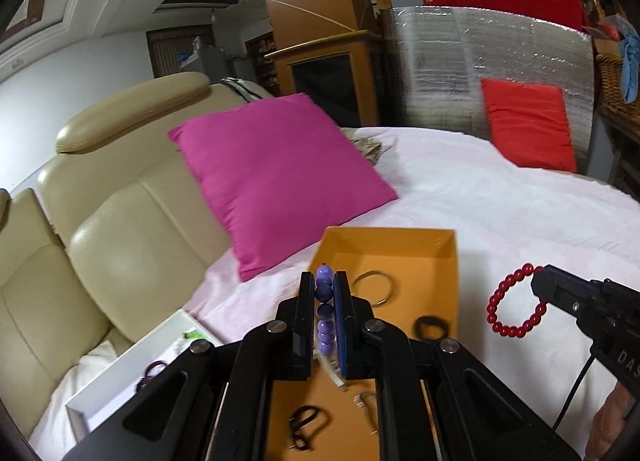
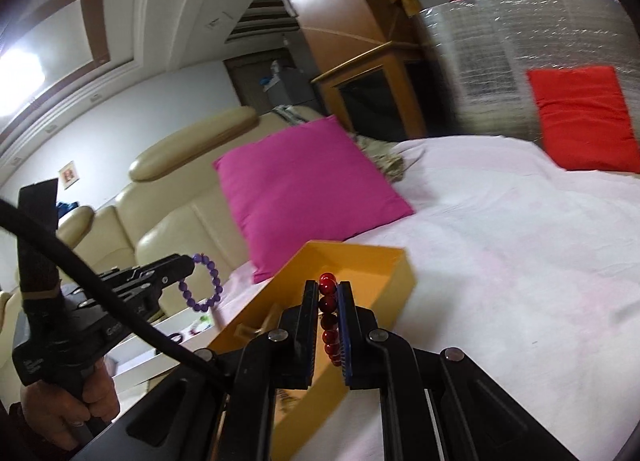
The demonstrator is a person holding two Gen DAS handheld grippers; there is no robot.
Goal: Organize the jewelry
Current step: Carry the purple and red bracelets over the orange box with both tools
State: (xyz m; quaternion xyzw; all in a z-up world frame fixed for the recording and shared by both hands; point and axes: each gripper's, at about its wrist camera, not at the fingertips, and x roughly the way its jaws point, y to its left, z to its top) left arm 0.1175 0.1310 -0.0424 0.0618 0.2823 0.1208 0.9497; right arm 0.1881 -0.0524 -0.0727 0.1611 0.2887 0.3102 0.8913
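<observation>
Two bead bracelets lifted: purple bead bracelet [image 1: 325, 311] clamped in left gripper [image 1: 324, 281] over orange cardboard box [image 1: 440, 257], red bead bracelet [image 2: 329, 321] clamped in right gripper [image 2: 329, 293]. Neither placed yet; white tray [image 1: 132, 365] alongside.

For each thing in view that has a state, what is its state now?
Left tongs: shut on purple bracelet, lifted.
Right tongs: shut on red bracelet, lifted.
Orange box: open, holding rings and dark bands.
White tray: open, holding small items.
</observation>
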